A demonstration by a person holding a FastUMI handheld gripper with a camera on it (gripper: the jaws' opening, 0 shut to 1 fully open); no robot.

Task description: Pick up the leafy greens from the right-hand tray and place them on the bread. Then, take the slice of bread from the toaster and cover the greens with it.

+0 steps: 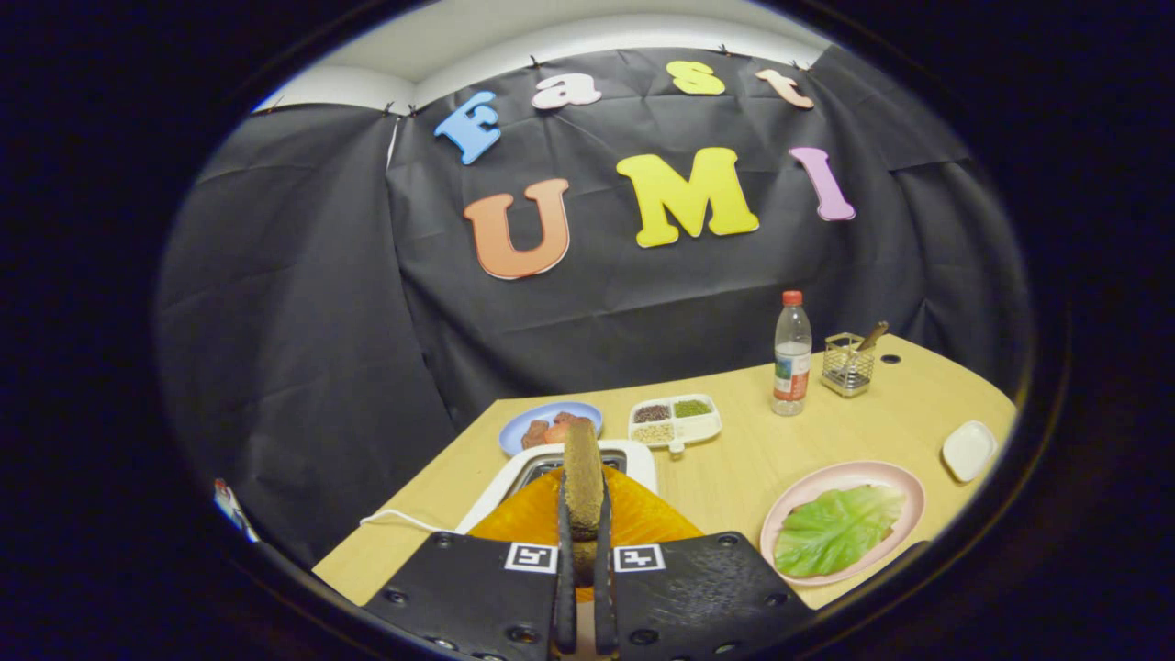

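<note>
Brown toasted bread slice (582, 477) is sitting clamped in the hand-held gripper (582, 551) above the white toaster (633, 456), while the green leaf (837, 528) is lying untouched on its pink plate (904, 482).

brown bread slice (582, 477), green leaf (835, 528), pink plate (904, 482)

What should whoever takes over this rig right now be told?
Gripper: shut on the bread slice, held upright on edge above the toaster.
Greens: lying on the pink plate, to the right of the fingers; whether bread sits under them cannot be told.
Done: slice out of the toaster.
Left: carry the slice over and lay it on the greens.
</note>
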